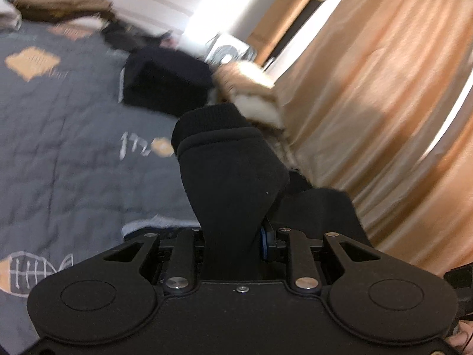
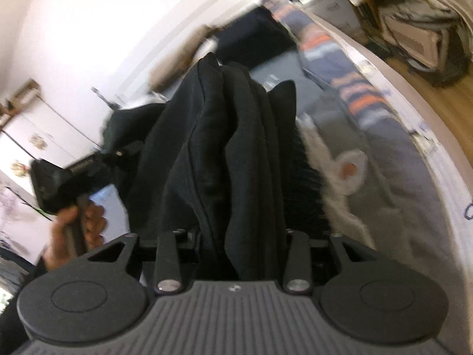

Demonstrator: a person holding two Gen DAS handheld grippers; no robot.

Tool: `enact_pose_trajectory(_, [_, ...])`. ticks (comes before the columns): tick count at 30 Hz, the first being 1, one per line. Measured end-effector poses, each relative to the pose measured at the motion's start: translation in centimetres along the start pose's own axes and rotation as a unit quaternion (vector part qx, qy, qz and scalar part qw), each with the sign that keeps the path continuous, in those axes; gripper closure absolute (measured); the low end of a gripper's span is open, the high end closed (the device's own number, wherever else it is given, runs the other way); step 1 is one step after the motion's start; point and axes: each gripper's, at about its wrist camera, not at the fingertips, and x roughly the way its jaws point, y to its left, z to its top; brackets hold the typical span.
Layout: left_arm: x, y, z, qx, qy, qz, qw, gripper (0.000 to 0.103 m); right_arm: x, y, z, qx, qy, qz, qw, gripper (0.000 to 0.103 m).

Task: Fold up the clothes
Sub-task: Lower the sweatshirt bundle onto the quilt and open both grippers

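Both tools clamp the same black garment (image 1: 230, 177): the left gripper (image 1: 233, 236) grips a cuffed end, the right gripper (image 2: 242, 236) a bunched edge. It hangs ahead of both, above the bed (image 1: 74, 153). Folding remains unfinished.

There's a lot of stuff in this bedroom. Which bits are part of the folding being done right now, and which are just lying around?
In the job:
- black garment, bunched between both grippers
- left gripper, clamped on it
- right gripper, fabric in its jaws
- grey bedspread, the work surface

Lying about:
- folded dark clothes
- tan fleece-lined garment
- orange curtain
- fan
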Motion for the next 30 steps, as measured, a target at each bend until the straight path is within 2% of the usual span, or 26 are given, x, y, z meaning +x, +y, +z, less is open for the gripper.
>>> enact_pose_trajectory(3, [1.0, 1.1, -0.5, -0.014, 0.001, 0.017, 0.9998, 0.078, 0.9, -2.0, -0.4, 0.006, 0.009, -0.003, 1.000, 0.054])
enact_pose_trajectory(6, [1.6, 1.9, -0.9, -0.028, -0.007, 0.034, 0.9990, 0.066, 0.2, -3.4, -1.0, 0.009, 0.000, 0.003, 1.000, 0.047])
enact_pose_trajectory(9, [1.1, 2.0, -0.8, -0.026, -0.011, 0.055, 0.9981, 0.062, -1.7, -3.4, -1.0, -0.006, -0.015, -0.028, 0.999, 0.033])
enact_pose_trajectory(13, [-1.1, 1.4, 0.0, -0.020, -0.019, 0.080, 0.9964, 0.052, -5.1, -4.4, -0.8, 0.006, -0.060, -0.055, 0.997, 0.029])
enact_pose_trajectory(16, [-4.6, 0.4, 0.3, -0.008, -0.053, 0.108, 0.9926, 0.034, -7.6, -5.2, -1.5, 0.026, -0.097, -0.086, 0.991, 0.029])
enact_pose_trajectory(18, [-7.2, -0.4, 0.2, 0.006, -0.064, 0.130, 0.9895, 0.031, -9.2, -5.5, -2.4, 0.031, -0.126, -0.100, 0.987, 0.028])
enact_pose_trajectory(21, [-11.0, -2.3, -1.4, 0.032, -0.062, 0.133, 0.9886, 0.028, -10.3, -4.8, -4.1, 0.026, -0.147, -0.088, 0.985, 0.028])
enact_pose_trajectory(23, [-13.2, -4.0, -3.5, 0.058, -0.071, 0.134, 0.9867, 0.008, -10.6, -3.7, -5.4, 0.013, -0.156, -0.069, 0.985, 0.028])
enact_pose_trajectory(24, [-14.2, -4.7, -4.7, 0.069, -0.076, 0.135, 0.9855, 0.005, -10.7, -3.1, -6.1, 0.005, -0.160, -0.061, 0.985, 0.027])
enact_pose_trajectory(30, [-18.4, -8.8, -11.7, 0.071, -0.081, 0.109, 0.9882, 0.004, -10.9, 0.9, -9.0, -0.037, -0.167, -0.020, 0.985, 0.021])
